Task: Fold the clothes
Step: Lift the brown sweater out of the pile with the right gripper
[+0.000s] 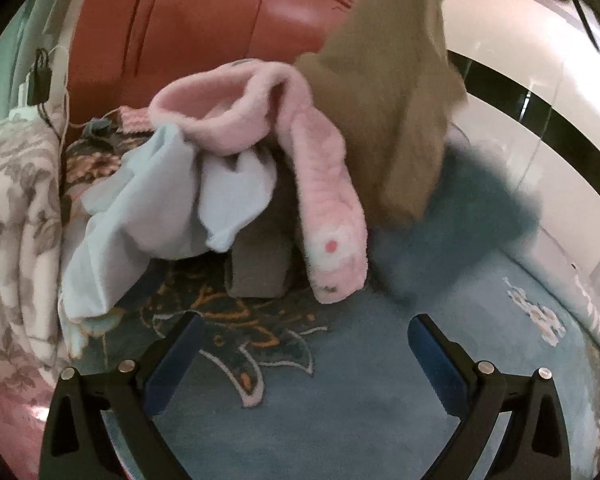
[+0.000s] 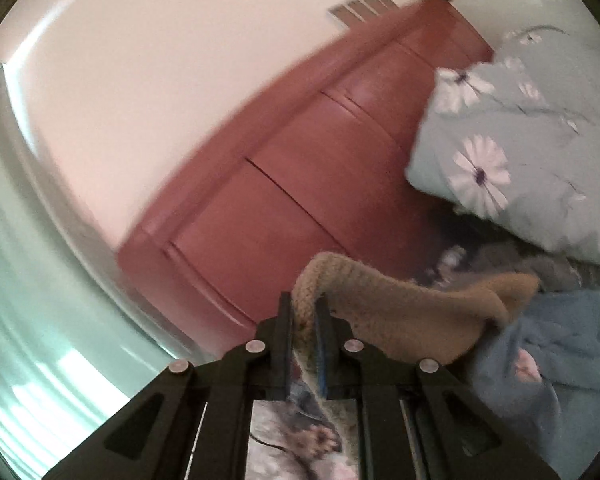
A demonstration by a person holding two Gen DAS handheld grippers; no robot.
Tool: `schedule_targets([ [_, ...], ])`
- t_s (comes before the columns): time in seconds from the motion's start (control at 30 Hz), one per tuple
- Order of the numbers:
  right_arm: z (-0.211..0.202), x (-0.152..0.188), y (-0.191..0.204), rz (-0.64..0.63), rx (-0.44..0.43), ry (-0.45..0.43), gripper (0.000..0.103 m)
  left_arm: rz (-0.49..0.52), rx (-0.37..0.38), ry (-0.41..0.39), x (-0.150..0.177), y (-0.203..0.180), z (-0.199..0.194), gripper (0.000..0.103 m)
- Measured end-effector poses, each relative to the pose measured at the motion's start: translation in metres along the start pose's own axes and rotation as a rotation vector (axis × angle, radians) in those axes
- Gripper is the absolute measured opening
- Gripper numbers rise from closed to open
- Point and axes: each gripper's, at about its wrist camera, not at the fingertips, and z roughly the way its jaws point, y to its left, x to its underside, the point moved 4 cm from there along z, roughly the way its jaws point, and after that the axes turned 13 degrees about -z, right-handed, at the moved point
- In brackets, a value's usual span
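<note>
A tan knitted garment (image 1: 392, 92) hangs in the air at the upper right of the left wrist view, blurred. My right gripper (image 2: 303, 308) is shut on the ribbed edge of that tan knitted garment (image 2: 404, 312), which droops to the right of the fingers. On the blue patterned bedspread (image 1: 340, 368) lies a pile of clothes: a pink fleece piece (image 1: 320, 184), a pale blue garment (image 1: 148, 208) and a grey piece (image 1: 260, 264) under them. My left gripper (image 1: 304, 332) stands open just above the bedspread, in front of the pile, holding nothing.
A red-brown headboard (image 1: 204, 20) rises behind the pile. A floral blanket (image 1: 16, 216) lies at the left, with a black cable (image 1: 40, 76) above it. In the right wrist view a flowered pillow (image 2: 512, 140) leans against the headboard (image 2: 300, 168), beside a blue fleece (image 2: 560, 344).
</note>
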Motion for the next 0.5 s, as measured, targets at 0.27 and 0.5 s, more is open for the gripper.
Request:
schedule_targets([
  [0.27,-0.114,-0.045,0.042,-0.05,0.03,-0.142,0.009,0.121,0.146,-0.055,0.007,-0.023,-0.018,0.103],
  [0.5,-0.251,-0.067,0.058,-0.092,0.098,-0.28,0.009,0.188,0.243,-0.095,0.017,-0.041,-0.035,0.103],
])
